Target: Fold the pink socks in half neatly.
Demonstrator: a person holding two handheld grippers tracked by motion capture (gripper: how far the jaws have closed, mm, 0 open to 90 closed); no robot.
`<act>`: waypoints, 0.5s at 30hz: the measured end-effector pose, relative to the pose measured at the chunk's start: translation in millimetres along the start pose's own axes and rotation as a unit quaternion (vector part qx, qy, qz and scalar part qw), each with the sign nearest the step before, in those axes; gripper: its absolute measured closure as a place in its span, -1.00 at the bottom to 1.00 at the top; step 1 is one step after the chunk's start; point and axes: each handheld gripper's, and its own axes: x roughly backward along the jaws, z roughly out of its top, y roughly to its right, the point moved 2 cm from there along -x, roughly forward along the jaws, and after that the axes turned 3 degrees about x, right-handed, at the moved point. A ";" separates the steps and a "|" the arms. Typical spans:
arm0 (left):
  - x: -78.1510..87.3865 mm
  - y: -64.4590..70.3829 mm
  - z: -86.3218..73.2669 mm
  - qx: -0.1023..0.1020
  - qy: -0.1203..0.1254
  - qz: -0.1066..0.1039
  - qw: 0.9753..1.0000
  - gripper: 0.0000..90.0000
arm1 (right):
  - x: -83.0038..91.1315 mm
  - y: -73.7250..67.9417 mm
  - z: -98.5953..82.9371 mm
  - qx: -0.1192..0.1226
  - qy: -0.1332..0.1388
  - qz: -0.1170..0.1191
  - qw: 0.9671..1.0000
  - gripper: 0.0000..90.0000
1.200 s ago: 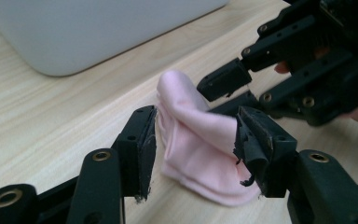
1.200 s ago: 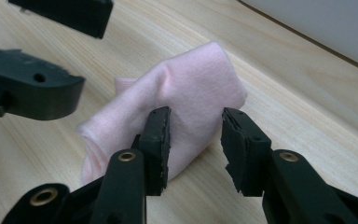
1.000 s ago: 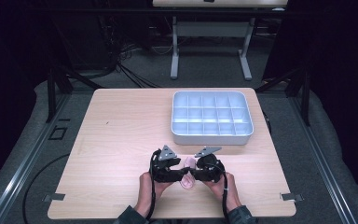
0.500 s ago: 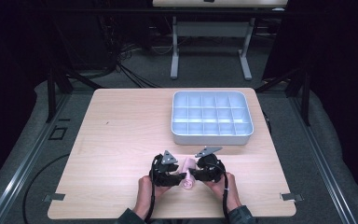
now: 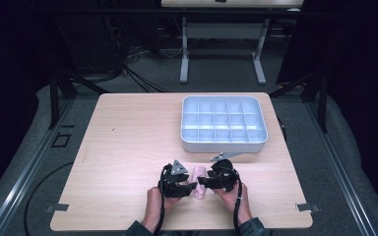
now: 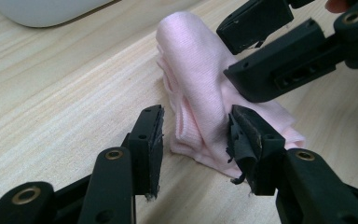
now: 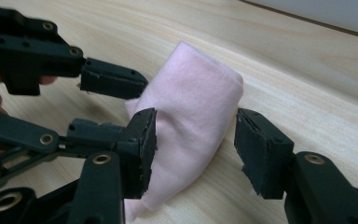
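- High view: the fingers of the left gripper (image 5: pixel 191 186) and the right gripper (image 5: pixel 203 182) meet from either side at a pink cloth (image 5: pixel 197 175), a folded roll lying near the front edge of the tabletop (image 5: pixel 128 137). From here I cannot tell how far either pair is spread. A hand (image 5: pixel 153 206) holds each gripper. A grey tray (image 5: pixel 223 145) of small compartments stands well apart, further back and to the right.
- Left gripper view: this gripper's fingers (image 6: pixel 150 140) stand spread, one on each side of the near end of the cloth (image 6: pixel 196 88). One pad is clear of the fabric; the other, with its torn facing, seems to touch the folded edge. The other gripper's fingers (image 6: pixel 256 21) reach in from the upper right over the far part of the roll. The layers show as stacked edges at the near end.
- Right gripper view: its fingers (image 7: pixel 142 144) are also spread, astride the rounded end of the cloth (image 7: pixel 191 126); one pad lies against the fabric, the other is apart. The left gripper's fingers (image 7: pixel 112 77) come in from the left.
- Handling, as I judge it: the cloth is light, soft and limp, not fragile, and will sag or unroll if taken by a single layer. Best to pinch through the full thickness of the roll, near each end, so that the folds stay together.
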 end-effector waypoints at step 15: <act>0.0 -1.2 -4.4 0.005 0.007 -0.009 1.000 0.21 | -11.2 -4.4 0.5 -0.009 -0.027 -0.011 1.000 0.28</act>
